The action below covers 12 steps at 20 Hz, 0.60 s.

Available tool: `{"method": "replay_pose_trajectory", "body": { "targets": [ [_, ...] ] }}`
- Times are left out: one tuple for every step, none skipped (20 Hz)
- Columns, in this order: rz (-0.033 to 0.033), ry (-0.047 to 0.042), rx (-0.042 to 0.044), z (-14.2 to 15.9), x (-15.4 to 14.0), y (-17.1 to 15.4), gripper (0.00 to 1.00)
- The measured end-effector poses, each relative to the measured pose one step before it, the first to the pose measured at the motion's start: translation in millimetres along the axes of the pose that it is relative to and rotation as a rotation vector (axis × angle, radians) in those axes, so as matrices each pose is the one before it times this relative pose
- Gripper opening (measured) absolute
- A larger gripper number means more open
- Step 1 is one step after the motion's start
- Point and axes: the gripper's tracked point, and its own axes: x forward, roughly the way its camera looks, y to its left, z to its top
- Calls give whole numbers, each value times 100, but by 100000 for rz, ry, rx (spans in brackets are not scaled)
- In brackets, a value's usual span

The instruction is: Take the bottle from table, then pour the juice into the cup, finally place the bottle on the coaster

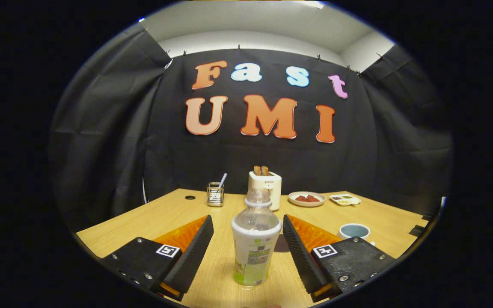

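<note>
A clear plastic bottle (255,241) with a green-and-white label stands upright on the wooden table (144,218), right between my two fingers. My gripper (248,231) is open, with a gap on each side of the bottle and neither finger touching it. The bottle has no cap and a little green juice at its bottom. A pale blue cup (354,231) stands to the right, just beyond the right finger.
At the back of the table stand a cream toaster (265,188) with toast in it, a wire holder (215,193) with a utensil, a plate (307,199) of reddish food and a small white tray (345,199). A cable hole (190,197) lies far left.
</note>
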Motion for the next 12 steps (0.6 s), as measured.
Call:
{"method": "replay_pose_trajectory", "body": {
  "targets": [
    [-679,3676,-241,-1216,124,-171,97],
    [467,2012,148,-922,236,410,97],
    [-553,2279,428,-778,381,-26,97],
    [11,2249,359,-915,321,26,97],
    [147,2683,-275,-835,240,113,97],
    [-479,2110,-903,-697,328,-93,97],
    [124,1977,-901,-580,218,50,97],
    [9,1079,-591,-311,74,34,97],
    [721,1535,15,-386,79,192,97],
    [966,489,545,-239,134,209,95],
    [947,-169,294,45,-19,161,95],
    [-828,-801,187,205,103,-162,92]
  ]
}}
